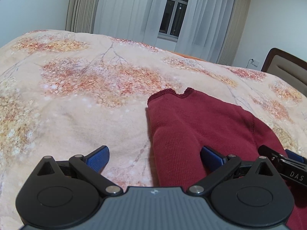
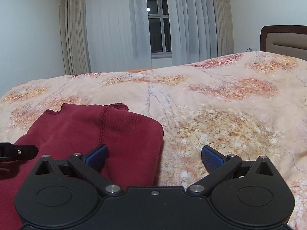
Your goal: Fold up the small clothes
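Both tongs spread wide, nothing pinched. Left gripper (image 1: 154, 158) straddles the near left edge of the maroon garment (image 1: 201, 124): right pad (image 1: 212, 156) over cloth, left pad (image 1: 98, 158) over bare bedspread (image 1: 76, 95). Right gripper (image 2: 154, 158) mirrors it at the garment's (image 2: 92, 132) near right edge, left pad over cloth, right pad over the spread. Each gripper's nose pokes into the other's view, so they sit close, side by side.

Garment lies on the bed, already doubled over (rounded fold along both sides, stitched hem (image 1: 180, 94) at the far end).

Judgement: a fold looks just laid and released, next is re-grip or smooth. To do it well: lower the pads onto the near corners, catch all layers and not the bedspread underneath (soft, easy to snag), lift both sides together, keep edges parallel so the far hem lines up.

Farther back: headboard (image 2: 284, 40) at right, curtains (image 2: 119, 28) and dark window (image 2: 158, 23).

Hard to tell: the garment's near part is hidden under the gripper bodies, so layer count and what kind of garment it is stay unclear. No hands visible.
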A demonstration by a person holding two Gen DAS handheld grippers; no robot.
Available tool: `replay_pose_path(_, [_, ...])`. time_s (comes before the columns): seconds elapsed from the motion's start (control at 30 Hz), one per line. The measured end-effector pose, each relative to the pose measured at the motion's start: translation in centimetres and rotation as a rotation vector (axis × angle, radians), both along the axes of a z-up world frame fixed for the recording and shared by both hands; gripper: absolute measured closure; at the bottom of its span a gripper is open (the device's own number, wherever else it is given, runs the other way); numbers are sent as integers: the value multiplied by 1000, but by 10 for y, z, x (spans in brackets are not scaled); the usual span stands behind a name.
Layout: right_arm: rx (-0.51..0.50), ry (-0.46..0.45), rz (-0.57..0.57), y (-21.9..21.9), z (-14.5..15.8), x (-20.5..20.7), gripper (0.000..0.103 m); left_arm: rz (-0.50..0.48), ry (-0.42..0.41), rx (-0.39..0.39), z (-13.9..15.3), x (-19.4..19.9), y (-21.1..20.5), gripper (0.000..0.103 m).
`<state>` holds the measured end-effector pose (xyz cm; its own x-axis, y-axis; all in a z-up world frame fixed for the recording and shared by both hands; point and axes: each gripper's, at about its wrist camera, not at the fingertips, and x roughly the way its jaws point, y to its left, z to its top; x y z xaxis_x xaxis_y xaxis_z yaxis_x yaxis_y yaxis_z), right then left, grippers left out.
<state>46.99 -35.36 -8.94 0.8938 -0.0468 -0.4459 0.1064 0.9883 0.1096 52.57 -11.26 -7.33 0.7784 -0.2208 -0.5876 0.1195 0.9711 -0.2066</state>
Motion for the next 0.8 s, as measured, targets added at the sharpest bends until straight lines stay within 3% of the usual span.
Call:
replay_pose_path(0.37, [233,8,8,-17,13,-49,1,-30,30,-63,14,-55,13,1])
replay_pose_path(0.53, [232,6,13,-8,16,-76,1,-7,11,-68,8,-70,14,1])
replay_pose_path(0.63, [187,63,8,2,8,-84,1,-4,-7,-59,4,-75,13,1])
replay_pose_path(0.8, [137,57,-11,10,1,-92,1,-3,-36,-38,-3,-79,10,1])
